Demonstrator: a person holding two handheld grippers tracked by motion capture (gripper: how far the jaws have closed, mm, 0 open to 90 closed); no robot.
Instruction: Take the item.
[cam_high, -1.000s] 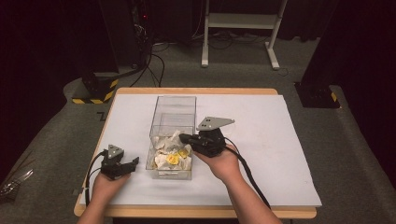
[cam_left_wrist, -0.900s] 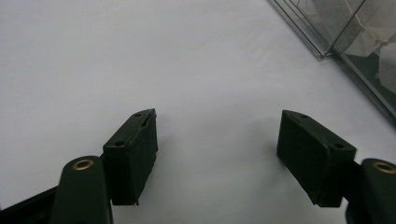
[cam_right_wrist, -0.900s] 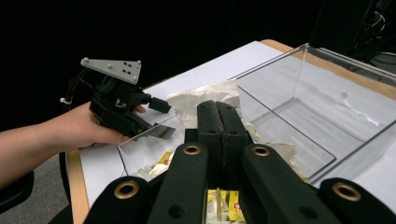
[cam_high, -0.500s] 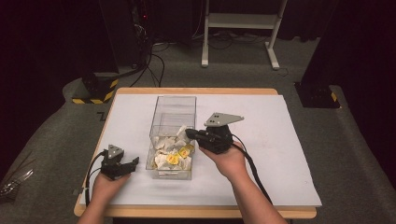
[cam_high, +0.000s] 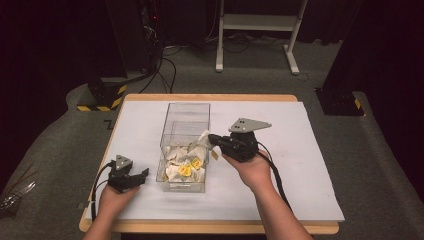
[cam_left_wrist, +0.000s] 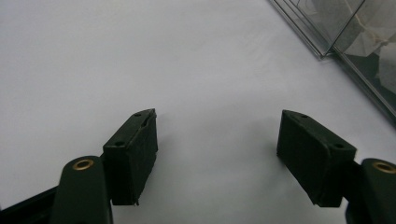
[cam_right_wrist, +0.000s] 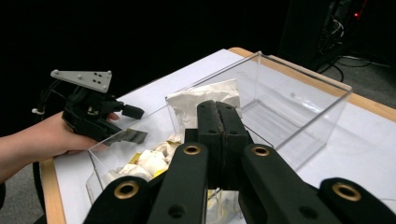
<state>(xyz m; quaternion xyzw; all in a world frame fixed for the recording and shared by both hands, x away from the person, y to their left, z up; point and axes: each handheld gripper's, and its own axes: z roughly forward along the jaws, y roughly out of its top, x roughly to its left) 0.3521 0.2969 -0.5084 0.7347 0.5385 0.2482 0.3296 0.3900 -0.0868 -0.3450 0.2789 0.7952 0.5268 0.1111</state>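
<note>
Your right gripper at clear box's right wall, jaws clenched on white packet just above rim. Step in hand, likely: lifting packet out. Next: clear wall, carry to desk. Left gripper rests released beside box.

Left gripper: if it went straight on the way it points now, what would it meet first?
Judging by the left gripper view, the left gripper, fingers open, points low across the bare white table cover. It would likely meet that sheet first; the clear box lies off to its right, though depth is unclear.
</note>
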